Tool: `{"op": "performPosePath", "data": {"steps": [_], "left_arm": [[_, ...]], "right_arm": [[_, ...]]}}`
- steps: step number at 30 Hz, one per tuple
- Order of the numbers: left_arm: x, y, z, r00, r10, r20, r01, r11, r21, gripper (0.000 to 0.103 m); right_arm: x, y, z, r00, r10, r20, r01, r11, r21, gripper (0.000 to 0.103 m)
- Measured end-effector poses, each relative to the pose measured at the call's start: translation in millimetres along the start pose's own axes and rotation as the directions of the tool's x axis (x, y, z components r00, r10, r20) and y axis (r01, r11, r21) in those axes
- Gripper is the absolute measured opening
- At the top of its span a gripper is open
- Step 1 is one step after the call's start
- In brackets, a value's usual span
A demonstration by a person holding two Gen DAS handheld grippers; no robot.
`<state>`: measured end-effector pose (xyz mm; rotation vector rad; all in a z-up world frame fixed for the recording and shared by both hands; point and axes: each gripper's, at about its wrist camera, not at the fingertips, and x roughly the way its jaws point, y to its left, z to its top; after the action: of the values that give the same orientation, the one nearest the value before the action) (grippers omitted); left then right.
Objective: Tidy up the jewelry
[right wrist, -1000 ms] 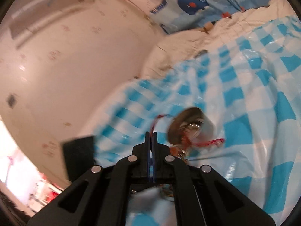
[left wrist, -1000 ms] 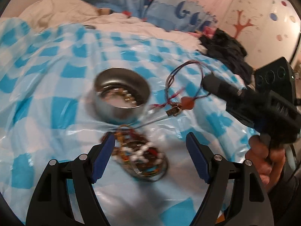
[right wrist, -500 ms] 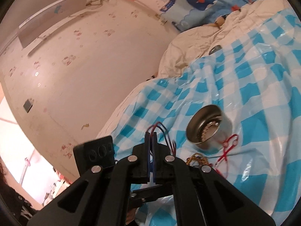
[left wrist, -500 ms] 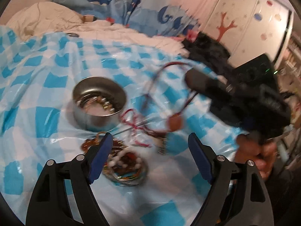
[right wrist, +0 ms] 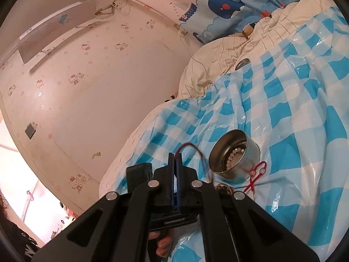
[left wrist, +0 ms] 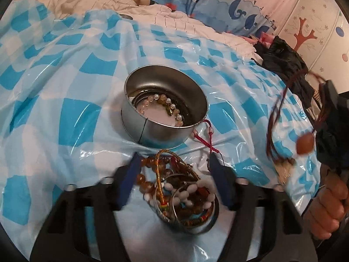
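A blue-and-white checked sheet covers the bed. Ahead of the left tongs, whose pads are blue, stands a silver tin with pale pearl and amber beads. Between the pads lie white, brown and amber beads. A red cord lies right of the tin. The right tongs are black.

Brushed metal tin, dull sheen. Glossy, wrinkled plastic checked sheet. Smooth polished beads inside. Matt quilted cloth bedding. Matt black plastic left gripper.
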<state>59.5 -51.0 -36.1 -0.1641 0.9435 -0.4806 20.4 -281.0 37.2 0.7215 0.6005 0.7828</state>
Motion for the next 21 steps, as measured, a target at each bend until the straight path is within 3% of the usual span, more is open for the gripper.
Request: {"op": "performPosePath", "data": {"steps": [2,5,10,14,21], "left_arm": [[8,-1,-1,0.999,0.028,-0.036,-0.027,1.000,0.010,0.020],[6,1,-3,0.998,0.053,-0.038,-0.053,0.998,0.015,0.002],[-16,0,-1,0.998,-0.058,-0.012,0.058,0.998,-0.008,0.002],[-37,-7,5,0.985,-0.174,0.005,0.174,0.985,0.007,0.002],[-63,-8,16,0.964,-0.260,0.061,0.260,0.966,0.011,0.002]], "right_arm": [[1,0,-1,1.000,-0.003,-0.003,0.003,1.000,0.006,0.002],[1,-2,-2,1.000,-0.005,-0.005,0.005,1.000,0.011,0.002],[1,-2,-3,1.000,-0.013,-0.004,0.013,1.000,0.010,0.002],[-1,-3,-2,1.000,-0.020,0.005,0.020,1.000,0.012,0.002],[-6,-2,1,0.999,-0.012,0.035,0.012,1.000,0.008,0.002]]}}
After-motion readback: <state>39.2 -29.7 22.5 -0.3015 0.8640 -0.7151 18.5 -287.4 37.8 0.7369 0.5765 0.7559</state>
